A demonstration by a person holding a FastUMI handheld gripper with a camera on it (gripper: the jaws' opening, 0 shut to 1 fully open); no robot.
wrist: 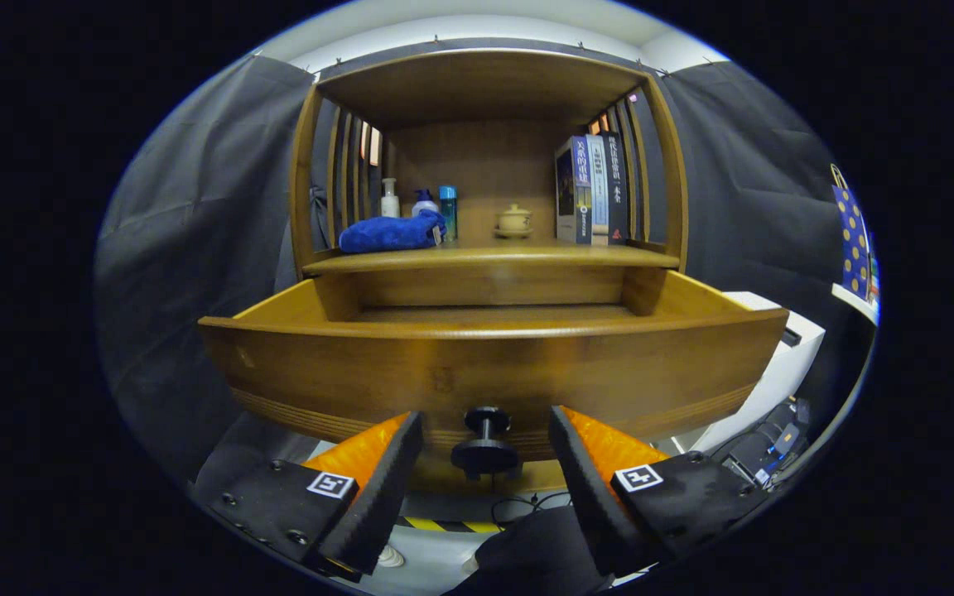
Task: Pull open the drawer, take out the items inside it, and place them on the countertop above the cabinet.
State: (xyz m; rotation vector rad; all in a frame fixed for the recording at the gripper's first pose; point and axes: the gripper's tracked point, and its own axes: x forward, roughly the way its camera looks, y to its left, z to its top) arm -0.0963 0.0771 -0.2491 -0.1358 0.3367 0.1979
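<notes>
Drawer [493, 364] pulled out below the surface [489, 257].
On the surface: cloth [390, 233] left, bottles [419, 204] behind it, cup [513, 220] centre, books [591, 189] right. The knob [484, 443] sits between the parted tongs [485, 459], untouched.

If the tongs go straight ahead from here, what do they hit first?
Probably the drawer's black knob: it sits between the open tongs, neither finger touching it. Right behind it is the pulled-out drawer front. Depth is hard to judge in this fisheye view.
</notes>
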